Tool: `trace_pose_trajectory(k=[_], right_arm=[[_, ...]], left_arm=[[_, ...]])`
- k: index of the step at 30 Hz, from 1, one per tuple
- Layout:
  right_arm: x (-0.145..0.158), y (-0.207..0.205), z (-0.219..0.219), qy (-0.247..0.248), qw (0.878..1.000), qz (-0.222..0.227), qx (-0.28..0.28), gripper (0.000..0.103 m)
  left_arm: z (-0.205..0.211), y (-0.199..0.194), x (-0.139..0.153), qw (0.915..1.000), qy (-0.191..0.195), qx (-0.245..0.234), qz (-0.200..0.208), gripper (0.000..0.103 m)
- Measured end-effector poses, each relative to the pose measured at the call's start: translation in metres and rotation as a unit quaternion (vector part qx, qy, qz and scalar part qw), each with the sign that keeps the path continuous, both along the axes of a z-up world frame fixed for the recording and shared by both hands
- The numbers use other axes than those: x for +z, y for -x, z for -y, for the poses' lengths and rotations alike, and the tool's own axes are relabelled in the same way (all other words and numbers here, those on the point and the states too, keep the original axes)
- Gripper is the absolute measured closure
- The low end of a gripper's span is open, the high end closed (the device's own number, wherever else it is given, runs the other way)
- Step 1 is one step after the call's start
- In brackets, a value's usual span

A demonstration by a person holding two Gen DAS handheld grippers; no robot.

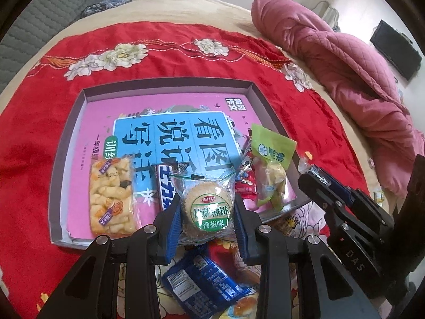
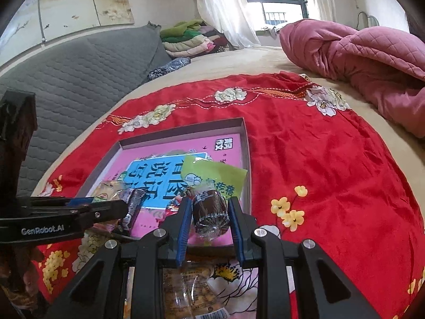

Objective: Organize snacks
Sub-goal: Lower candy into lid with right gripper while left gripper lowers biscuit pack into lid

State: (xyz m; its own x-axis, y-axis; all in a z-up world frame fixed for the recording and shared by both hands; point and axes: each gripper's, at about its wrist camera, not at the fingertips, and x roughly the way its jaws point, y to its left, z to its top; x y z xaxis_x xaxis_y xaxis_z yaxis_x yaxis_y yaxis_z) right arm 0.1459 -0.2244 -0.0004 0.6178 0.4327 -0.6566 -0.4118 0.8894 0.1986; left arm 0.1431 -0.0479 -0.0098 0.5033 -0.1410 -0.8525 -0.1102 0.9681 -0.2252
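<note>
A round cracker packet (image 1: 207, 207) with a green label is clamped in my left gripper (image 1: 208, 212), just above the near edge of a shallow grey tray (image 1: 170, 85). The tray holds a pink book (image 1: 106, 111), a yellow puffed snack bar (image 1: 111, 196), a blue-white bar (image 1: 166, 186), red packets (image 1: 245, 183) and a green-topped packet (image 1: 271, 170). My right gripper (image 2: 209, 215) is shut on a brown cake roll in clear wrap (image 2: 209, 210), over the tray's (image 2: 186, 130) near right corner. From the left wrist view it (image 1: 305, 180) comes in from the right.
A blue packet (image 1: 204, 284) and an orange-brown packet (image 2: 186, 287) lie on the red flowered cloth (image 2: 318, 159) near me. A pink quilt (image 1: 345, 66) is heaped at the right, a grey padded headboard (image 2: 79, 74) at the left. Folded clothes (image 2: 191, 40) are stacked behind.
</note>
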Motion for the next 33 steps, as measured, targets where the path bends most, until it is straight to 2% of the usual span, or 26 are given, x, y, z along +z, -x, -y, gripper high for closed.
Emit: trace_pose_trajectory(k=[5,11,33], right_arm=[[-0.001,-0.004,-0.007,0.022,1.000,0.014,-0.004,0.075],[-0.008,-0.005,-0.009,0.031,0.999,0.010,-0.003,0.075],[-0.022,-0.011,0.001,0.001,1.000,-0.021,-0.010,0.074]], left_arm=[[0.002,-0.003,-0.003,1.0000,-0.002,-0.002,-0.003,0.067],[0.004,-0.007,-0.006,1.0000,-0.002,-0.003,-0.007,0.067],[0.012,-0.016,-0.015,0.9998,0.000,-0.009,-0.015,0.066]])
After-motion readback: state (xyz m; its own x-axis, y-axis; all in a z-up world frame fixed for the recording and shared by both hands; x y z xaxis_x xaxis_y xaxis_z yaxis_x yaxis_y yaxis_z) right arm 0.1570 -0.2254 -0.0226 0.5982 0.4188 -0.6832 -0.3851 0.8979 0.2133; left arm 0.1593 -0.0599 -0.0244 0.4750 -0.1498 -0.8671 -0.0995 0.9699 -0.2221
